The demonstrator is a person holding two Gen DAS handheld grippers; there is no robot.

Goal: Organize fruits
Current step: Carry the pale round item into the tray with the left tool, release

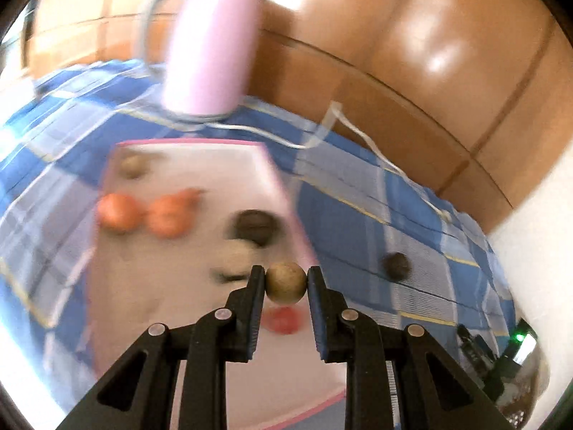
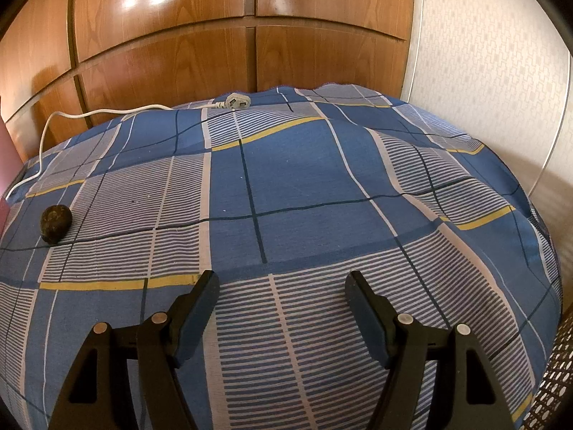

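My left gripper (image 1: 286, 281) is shut on a small round tan fruit (image 1: 286, 282), held above a white tray with a pink rim (image 1: 283, 186). The blurred tray holds two orange fruits (image 1: 118, 212) (image 1: 168, 215), a tan fruit (image 1: 133, 165) at its far end, a dark fruit (image 1: 255, 227), a pale one (image 1: 236, 256) and a red fruit (image 1: 283, 319) below my fingers. Another dark round fruit (image 1: 395, 266) (image 2: 54, 223) lies on the cloth right of the tray. My right gripper (image 2: 283, 286) is open over bare cloth with nothing between its fingers.
A blue checked cloth (image 2: 304, 179) covers the table. A pink mug (image 1: 207, 46) with a grey handle stands behind the tray. A white cable (image 1: 358, 136) with a plug (image 2: 237, 100) runs along the far edge by wooden cabinet doors (image 2: 161, 36). A patterned wall (image 2: 494, 53) is at the right.
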